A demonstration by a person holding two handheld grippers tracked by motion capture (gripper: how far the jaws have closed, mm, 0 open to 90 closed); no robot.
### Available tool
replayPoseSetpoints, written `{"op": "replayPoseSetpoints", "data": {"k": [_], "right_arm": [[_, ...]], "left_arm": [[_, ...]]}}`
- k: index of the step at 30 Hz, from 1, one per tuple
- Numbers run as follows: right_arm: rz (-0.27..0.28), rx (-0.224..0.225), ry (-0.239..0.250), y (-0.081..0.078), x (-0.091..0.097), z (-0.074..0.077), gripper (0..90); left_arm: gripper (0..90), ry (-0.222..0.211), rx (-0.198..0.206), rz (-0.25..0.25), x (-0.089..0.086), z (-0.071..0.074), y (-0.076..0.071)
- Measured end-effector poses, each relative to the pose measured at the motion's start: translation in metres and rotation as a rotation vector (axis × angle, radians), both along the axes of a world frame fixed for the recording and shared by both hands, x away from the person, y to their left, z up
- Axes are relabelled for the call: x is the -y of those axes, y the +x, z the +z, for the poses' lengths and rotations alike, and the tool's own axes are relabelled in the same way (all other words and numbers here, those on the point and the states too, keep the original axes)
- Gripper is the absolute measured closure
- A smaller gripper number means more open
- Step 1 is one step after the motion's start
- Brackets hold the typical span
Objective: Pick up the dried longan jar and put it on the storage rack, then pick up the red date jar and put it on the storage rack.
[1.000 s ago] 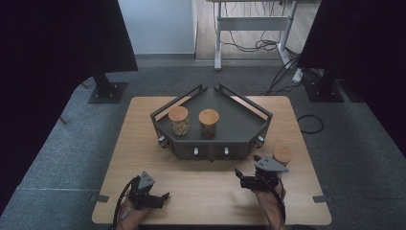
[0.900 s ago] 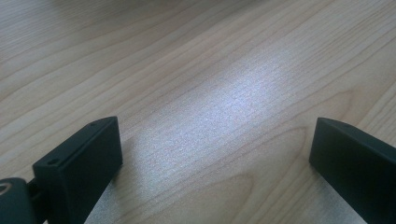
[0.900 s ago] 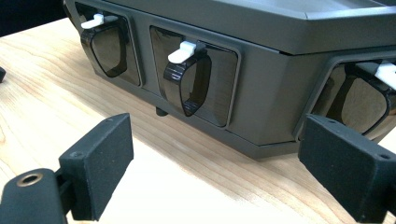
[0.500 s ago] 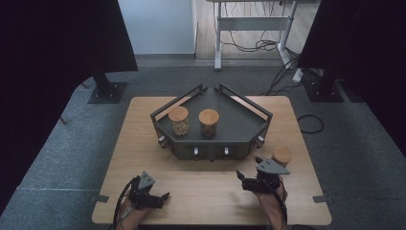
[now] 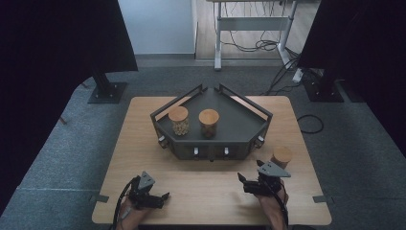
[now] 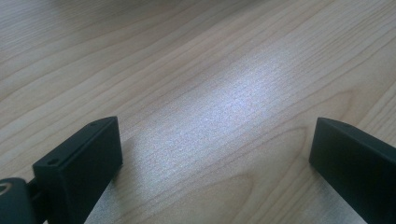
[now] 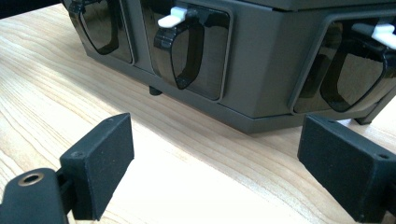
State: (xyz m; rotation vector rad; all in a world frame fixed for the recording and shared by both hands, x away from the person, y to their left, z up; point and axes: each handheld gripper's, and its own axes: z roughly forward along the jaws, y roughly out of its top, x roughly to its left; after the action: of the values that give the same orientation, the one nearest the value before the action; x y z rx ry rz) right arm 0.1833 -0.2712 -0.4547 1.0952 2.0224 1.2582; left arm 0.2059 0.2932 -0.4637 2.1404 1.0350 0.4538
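Cork-lidded and short, a jar (image 5: 281, 156) stands alone on the wooden table (image 5: 143, 143), just beside the right front corner of the dark tray (image 5: 239, 120) and just ahead of the right tongs (image 5: 246, 183). It is the thing nearest those tongs, so it is most likely what they will go for. Two more jars stand inside the tray, a left jar (image 5: 178, 120) with pale contents and a right jar (image 5: 208, 122) with darker ones; the lone jar probably belongs with them.

Right tongs (image 7: 215, 158) are open with nothing between the jaws, and they point at the tray's front wall, where latches with white tabs (image 7: 173, 17) sit in dark recesses. Left tongs (image 5: 154, 197) rest low near the table's front edge, well apart from everything; the left gripper view has their jaws wide apart over bare wood.

Judged from this, the work is at a start or a pause: nothing is held. The next move would call for swinging the right tongs toward the lone jar, squaring the jaws either side of its body, and closing below the lid.
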Motion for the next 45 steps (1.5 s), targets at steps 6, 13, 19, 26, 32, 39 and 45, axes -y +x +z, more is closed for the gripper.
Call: {"op": "replayPoseSetpoints", "data": {"k": [6,13,19,26,32,39,45], "right_arm": [[-0.004,-0.007,0.000,-0.002,0.002,-0.003,10.4],[-0.006,-0.019,-0.003,-0.003,0.002,-0.006,10.4],[-0.004,-0.024,-0.001,-0.003,0.002,-0.008,10.5],[-0.007,-0.020,0.003,-0.005,0.002,-0.008,10.5],[-0.007,-0.009,0.009,-0.007,0.003,-0.006,10.5],[-0.026,0.020,0.024,-0.012,0.008,-0.001,10.4],[-0.043,0.040,0.035,-0.016,0.013,0.002,10.4]], "left_arm": [[2.3,0.000,0.000,0.001,0.000,0.000,0.000],[2.3,0.000,0.000,0.001,0.000,0.000,0.000],[2.3,-0.001,0.000,0.002,0.000,0.000,0.000],[2.3,-0.001,0.000,0.002,0.000,0.000,0.000],[2.3,0.000,-0.001,0.002,0.000,0.000,0.000],[2.3,0.000,0.000,0.002,0.000,0.000,0.000],[2.3,0.000,0.000,0.002,0.000,0.000,0.000]]}}
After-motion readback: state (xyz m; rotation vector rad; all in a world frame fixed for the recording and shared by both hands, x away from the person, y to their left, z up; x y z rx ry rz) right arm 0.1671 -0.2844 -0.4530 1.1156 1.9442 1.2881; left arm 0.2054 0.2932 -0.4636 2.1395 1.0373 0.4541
